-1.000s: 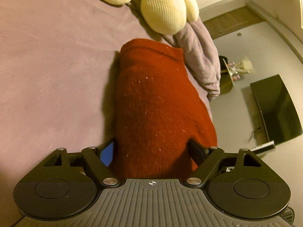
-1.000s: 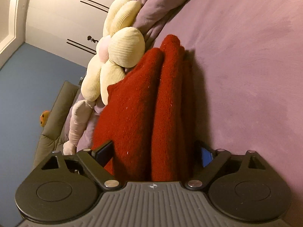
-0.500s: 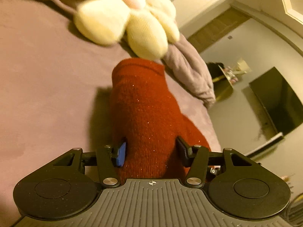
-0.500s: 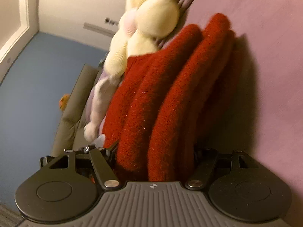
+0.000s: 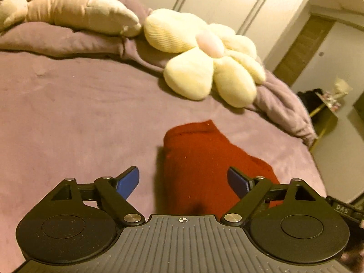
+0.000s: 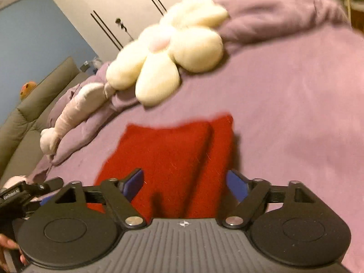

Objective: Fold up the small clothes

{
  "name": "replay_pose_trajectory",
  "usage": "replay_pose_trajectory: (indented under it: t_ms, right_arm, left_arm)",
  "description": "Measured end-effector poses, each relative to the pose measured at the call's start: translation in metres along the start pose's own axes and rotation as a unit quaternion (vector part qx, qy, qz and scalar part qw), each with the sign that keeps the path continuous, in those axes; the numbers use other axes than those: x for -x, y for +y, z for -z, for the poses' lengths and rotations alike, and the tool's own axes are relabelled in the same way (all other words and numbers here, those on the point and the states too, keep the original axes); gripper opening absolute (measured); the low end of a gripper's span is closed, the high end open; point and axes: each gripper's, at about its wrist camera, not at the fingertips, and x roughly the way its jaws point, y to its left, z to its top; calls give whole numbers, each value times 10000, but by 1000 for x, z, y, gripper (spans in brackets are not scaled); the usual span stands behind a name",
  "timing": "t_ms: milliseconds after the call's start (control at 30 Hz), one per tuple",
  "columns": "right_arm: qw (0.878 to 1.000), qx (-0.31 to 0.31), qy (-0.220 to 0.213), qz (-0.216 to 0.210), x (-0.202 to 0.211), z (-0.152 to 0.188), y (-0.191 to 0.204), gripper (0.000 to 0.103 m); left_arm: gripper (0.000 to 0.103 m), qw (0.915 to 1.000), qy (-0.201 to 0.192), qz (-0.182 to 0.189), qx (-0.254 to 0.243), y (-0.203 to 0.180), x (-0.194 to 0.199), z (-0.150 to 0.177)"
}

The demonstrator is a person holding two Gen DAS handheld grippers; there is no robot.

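Observation:
A folded dark red knitted garment lies flat on the purple bed cover. My left gripper hovers above its near end, jaws opening wide, and the blue pads touch nothing. In the right wrist view the same garment shows a fold line running along it. My right gripper hangs over it with jaws closing; the pads stand apart and off the cloth. The other gripper's camera mount shows at the left edge, with a hand below it.
A cream flower-shaped cushion lies beyond the garment, next to a long pale plush toy and a bunched purple duvet. The bed's edge drops off at the right. A grey sofa stands past the bed.
Both grippers have lifted and drawn back from the red garment, which had been between their jaws and now lies free on the bed. The left jaws narrowed, then spread wide.

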Motion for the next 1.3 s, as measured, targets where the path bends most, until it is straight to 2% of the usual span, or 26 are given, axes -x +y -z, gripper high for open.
replay_pose_trajectory:
  t_ms: [33, 167, 233, 300, 333, 433, 567, 633, 700, 800, 900, 1000, 1100, 1200, 1300]
  right_arm:
    - [10000, 88, 30, -33, -4, -5, 15, 48]
    - [9988, 397, 233, 151, -52, -18, 61, 35]
    - [9964, 597, 299, 525, -80, -22, 64, 33]
    - [9923, 678, 355, 969, -104, -22, 63, 32]
    - [9906, 669, 357, 1135, -112, -21, 56, 28]
    - [9912, 549, 167, 1189, -120, -13, 30, 28]
    - [9848, 1246, -228, 1188, -127, 4, 19, 28]
    - [9853, 1297, -337, 1057, -128, 5, 14, 28]
    - [9854, 1313, -370, 1017, -125, 5, 15, 29]
    - [9852, 1262, -368, 1100, -106, 6, 29, 33]
    - [9850, 1325, -605, 922, -68, 27, 47, 40]
    - [9839, 1413, -781, 763, -45, 54, 56, 44]
    - [9773, 1607, -896, 1054, -48, 67, 65, 45]
    - [9766, 1425, -1043, 1226, -48, 56, 69, 45]
    - [9725, 1338, -1196, 1486, -56, 43, 70, 50]
  left_arm:
    - [91, 9999, 5, -106, 34, -4, -5, -2]
    - [93, 9986, 195, -479, -98, -25, -40, -12]
    - [94, 9968, 455, -635, -188, -37, -71, -19]
    - [95, 9933, 557, -896, -464, -51, -102, -22]
    - [96, 9916, 578, -997, -590, -57, -114, -21]
    - [96, 9906, 661, -1033, -608, -65, -143, -14]
    - [101, 9899, 496, -1162, -649, -64, -158, 4]
    - [101, 9915, 534, -1136, -342, -57, -157, 3]
    - [101, 9920, 582, -1074, -303, -55, -150, 1]
    - [101, 9953, 504, -811, -148, -50, -118, 1]
    - [101, 9973, 358, -630, 108, -40, -81, 14]
    - [101, 9979, 277, -462, 370, -33, -61, 30]
    - [101, 9975, 272, -564, 313, -33, -58, 35]
    - [101, 9973, 97, -695, 206, -39, -52, 26]
    - [101, 9957, -80, -918, 8, -41, -57, 17]
